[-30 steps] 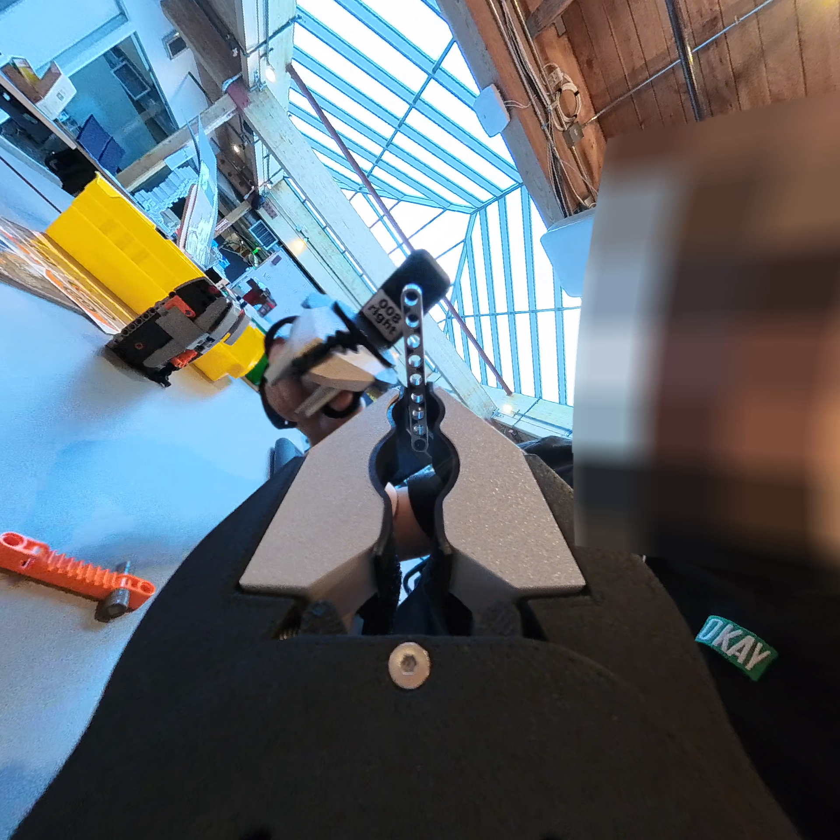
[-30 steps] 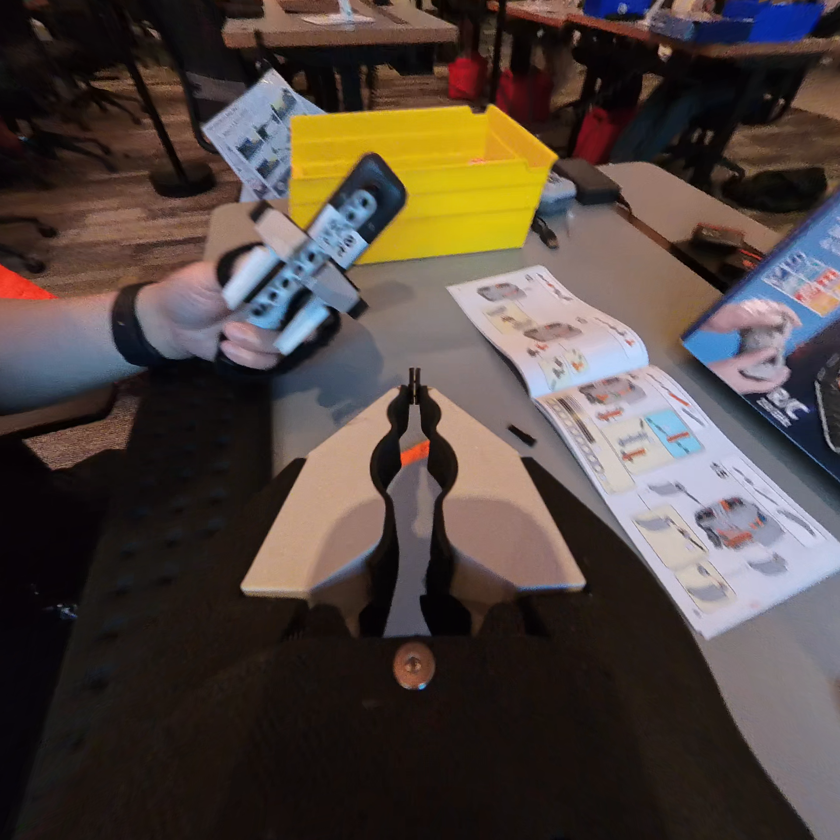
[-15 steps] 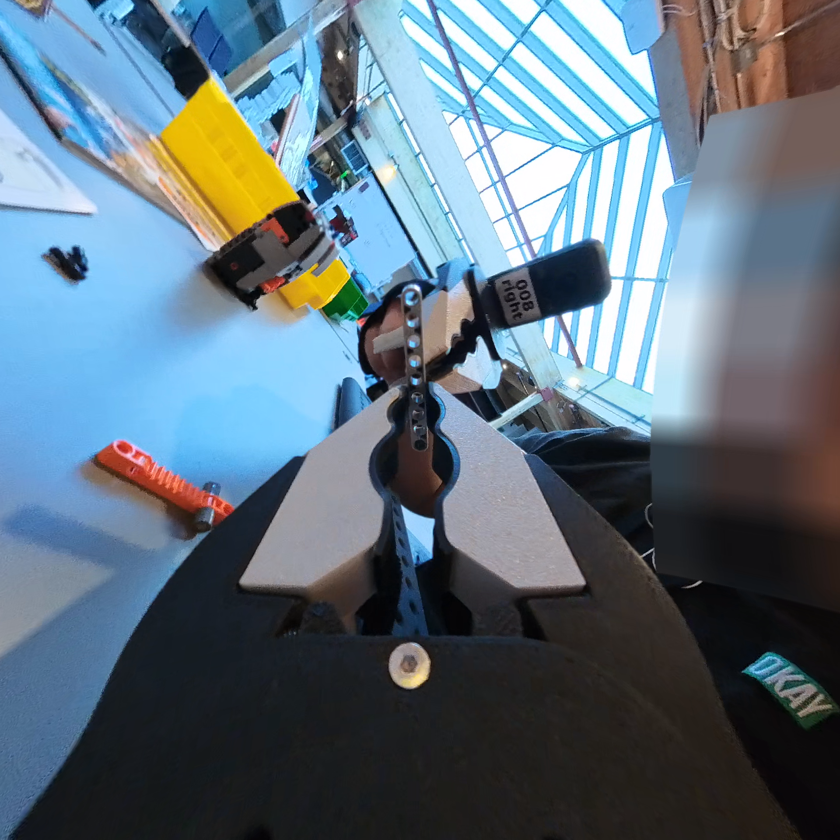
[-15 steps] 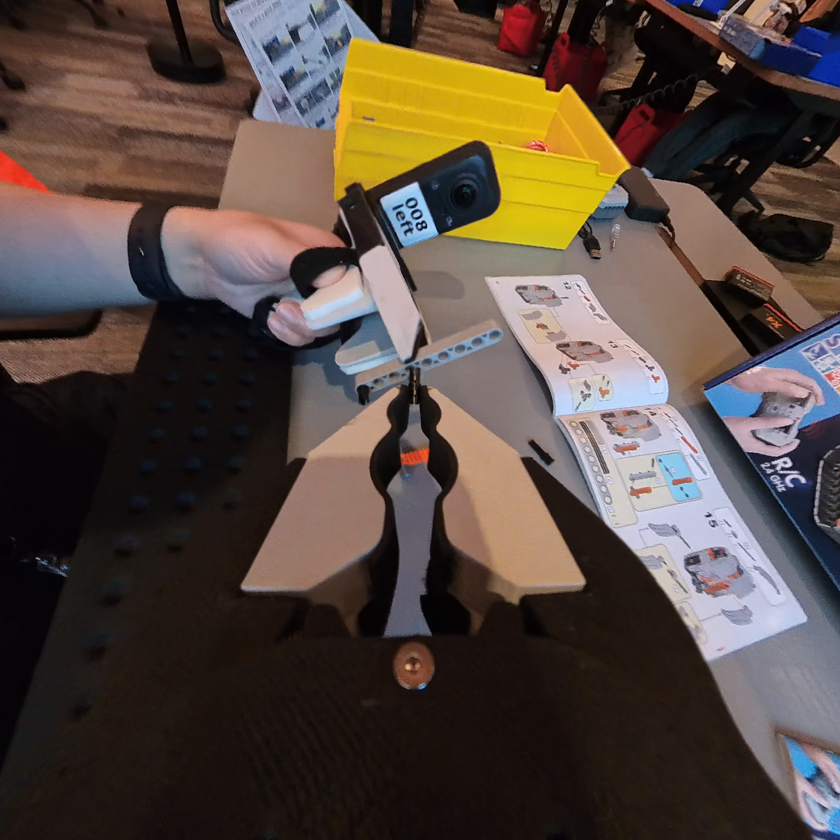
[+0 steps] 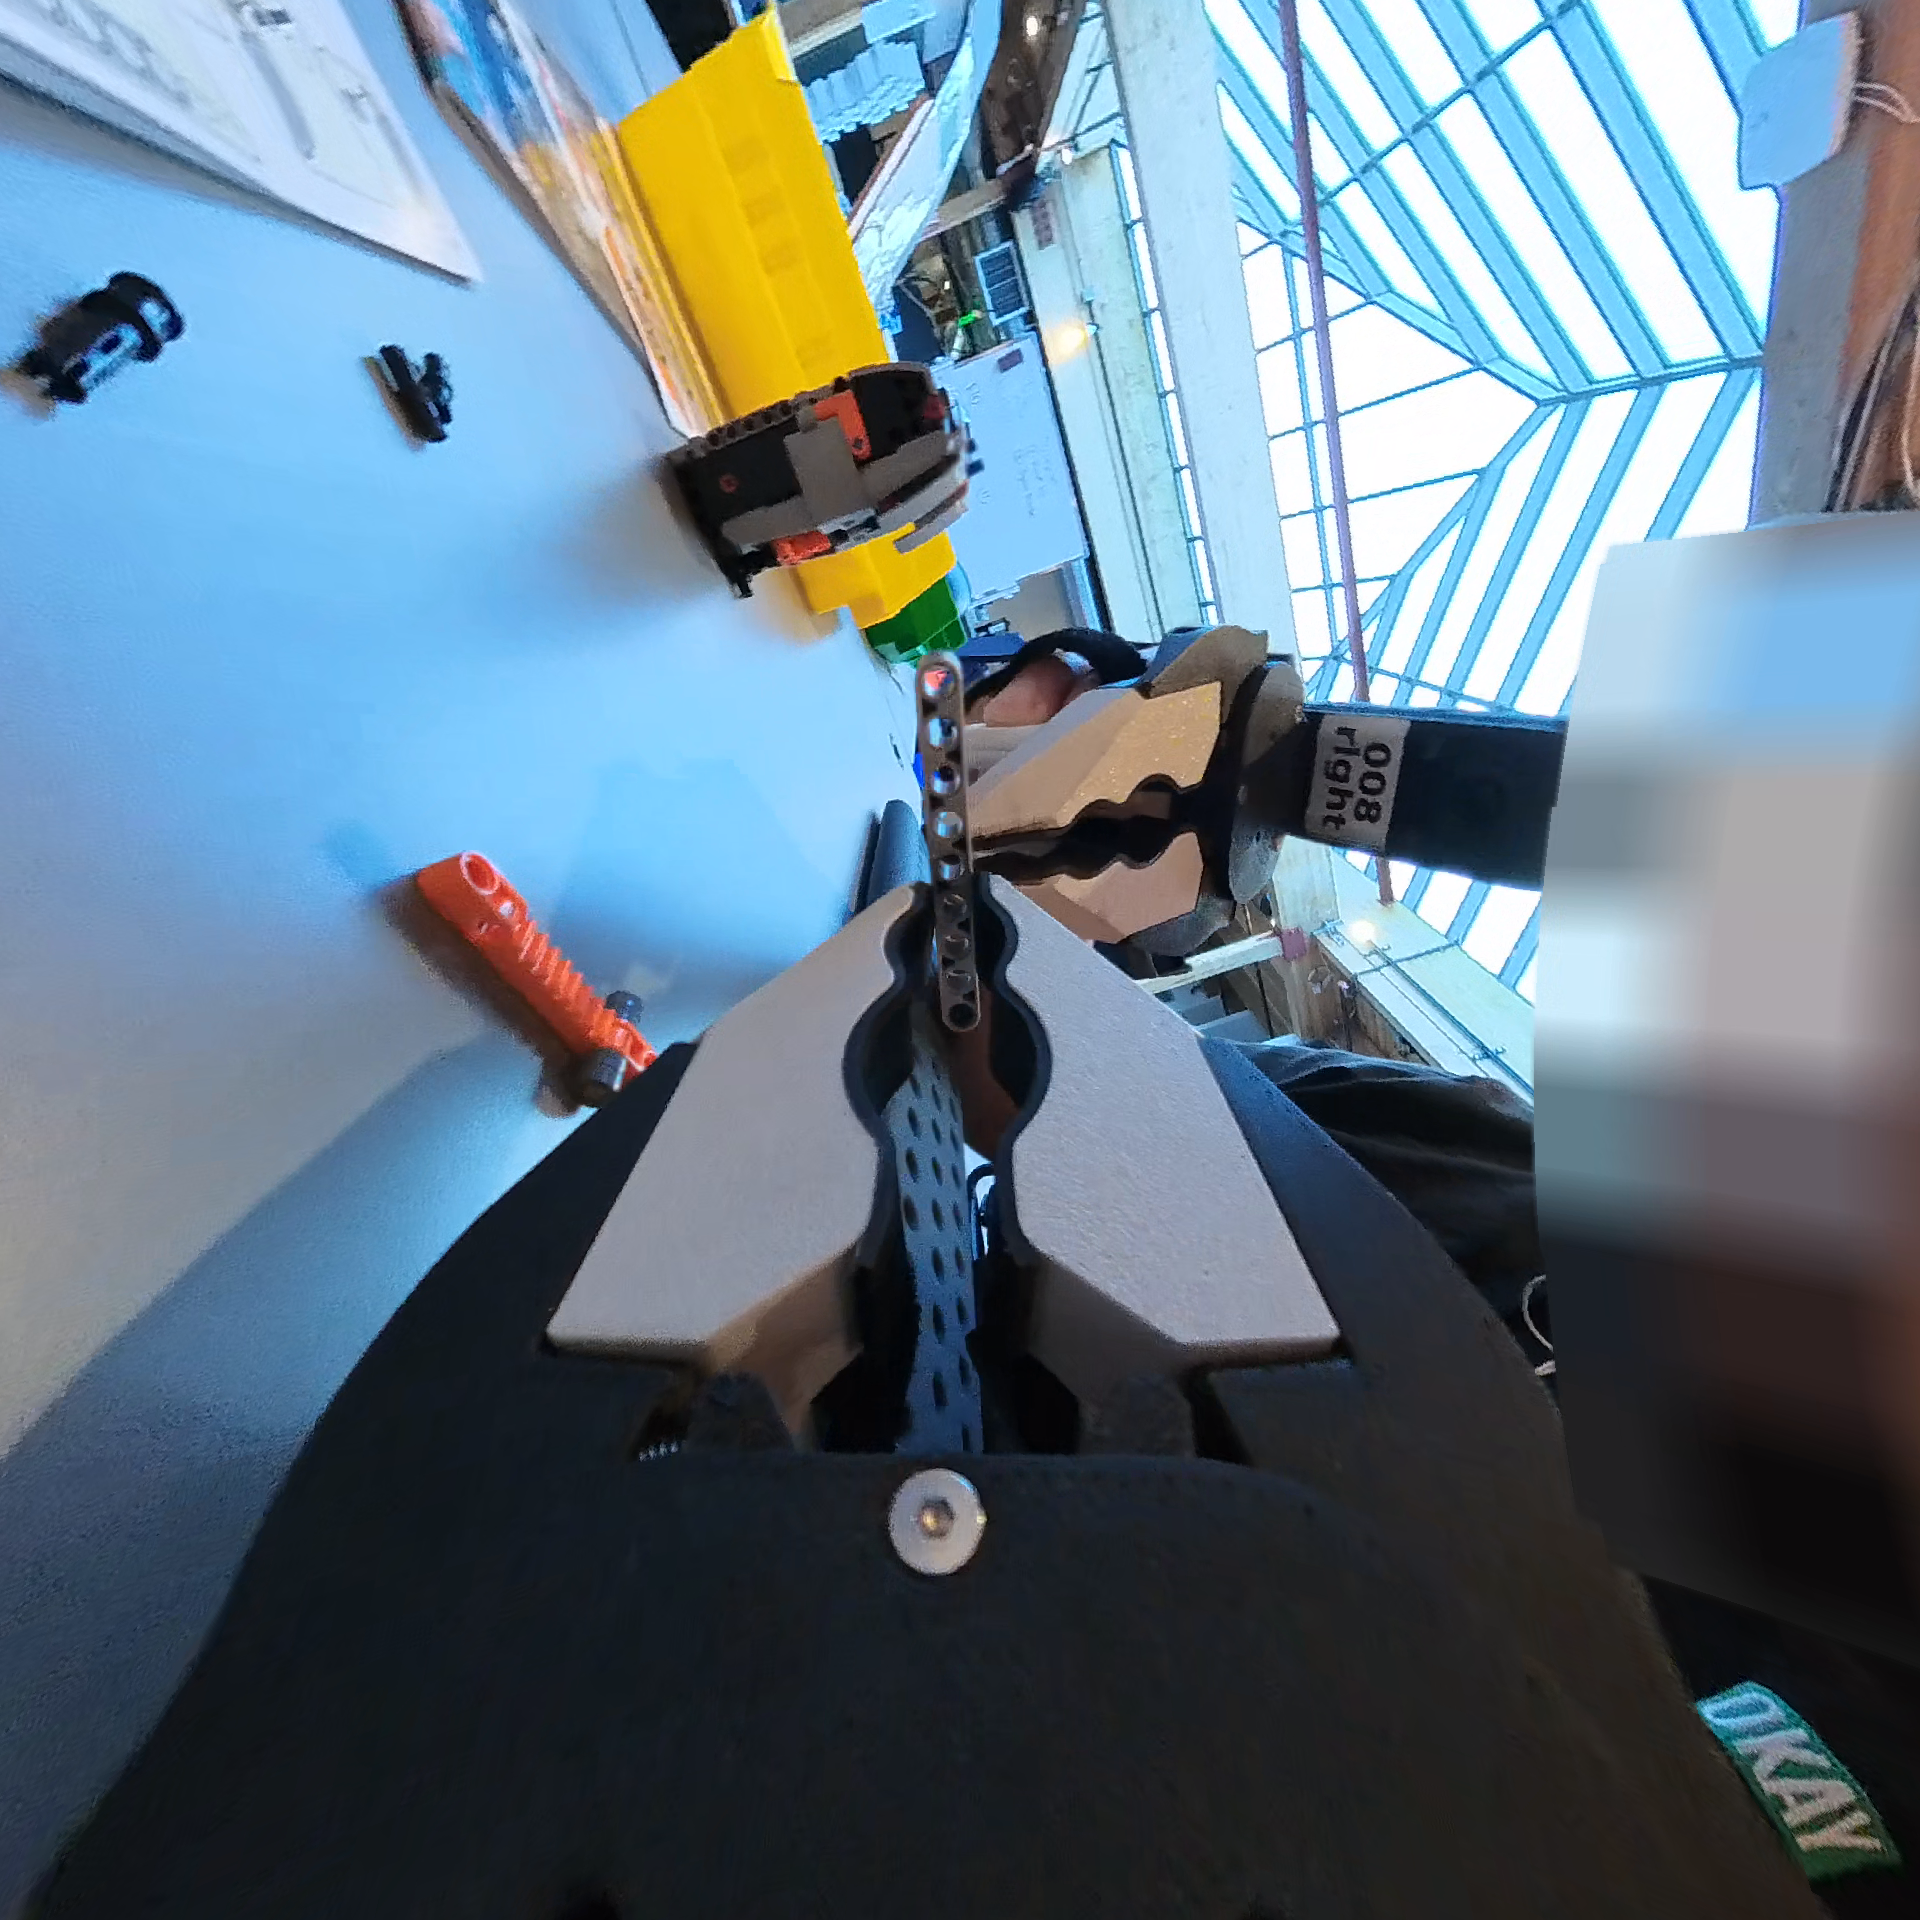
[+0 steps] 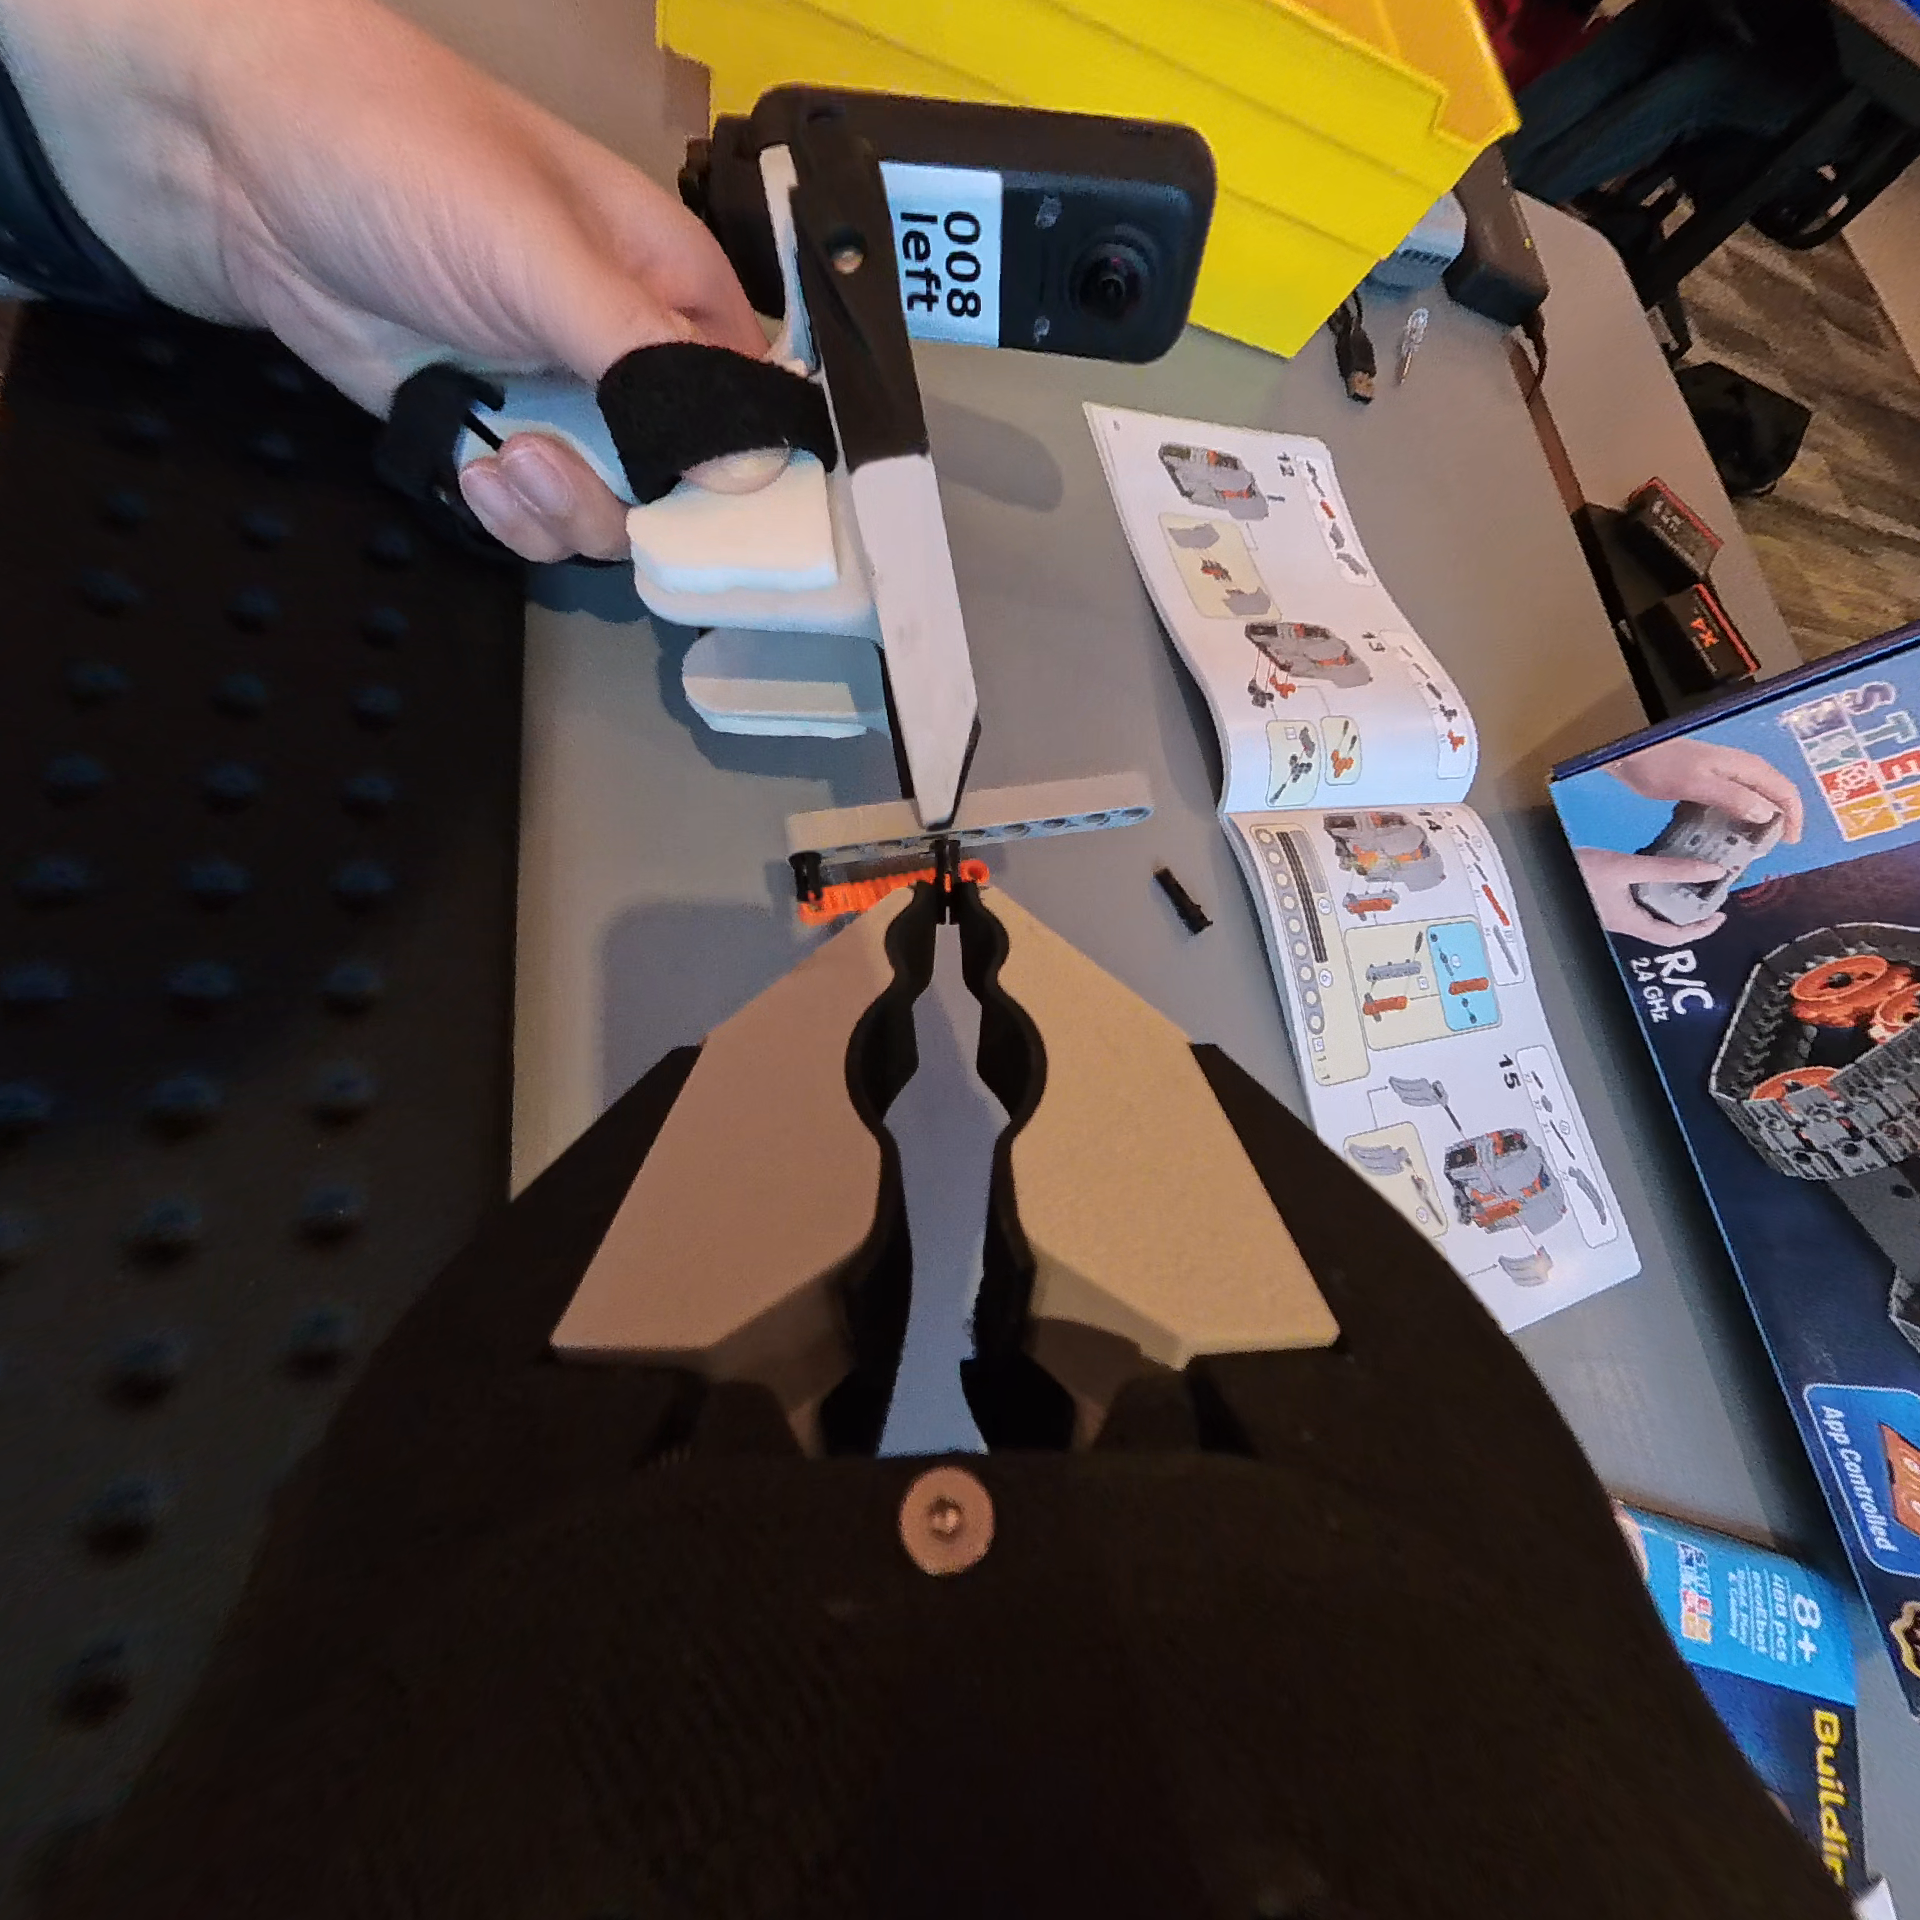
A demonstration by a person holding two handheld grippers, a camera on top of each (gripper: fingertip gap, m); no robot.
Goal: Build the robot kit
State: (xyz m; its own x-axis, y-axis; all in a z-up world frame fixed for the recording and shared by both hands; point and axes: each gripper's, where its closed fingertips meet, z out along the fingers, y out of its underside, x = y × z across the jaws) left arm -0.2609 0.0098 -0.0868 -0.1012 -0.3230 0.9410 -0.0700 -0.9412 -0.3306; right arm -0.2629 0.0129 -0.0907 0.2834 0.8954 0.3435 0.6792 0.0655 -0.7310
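Since the earlier frame, the two tools have drawn together until the right tool's tips meet the beam held by the left. The left tool (image 5: 948,914) is clamped narrow on a grey perforated building beam (image 5: 948,831), which stands out past its tips toward twelve o'clock. The right tool (image 6: 948,902) is pinched nearly closed on a small black pin (image 6: 948,868), pressed against the beam's side. On the grey surface (image 6: 1039,623), an orange toothed piece (image 6: 883,896) lies just under the beam. An open instruction booklet (image 6: 1371,883) lies at three o'clock, a yellow bin (image 6: 1195,114) at twelve, a partly built model vehicle (image 5: 821,468) beside it.
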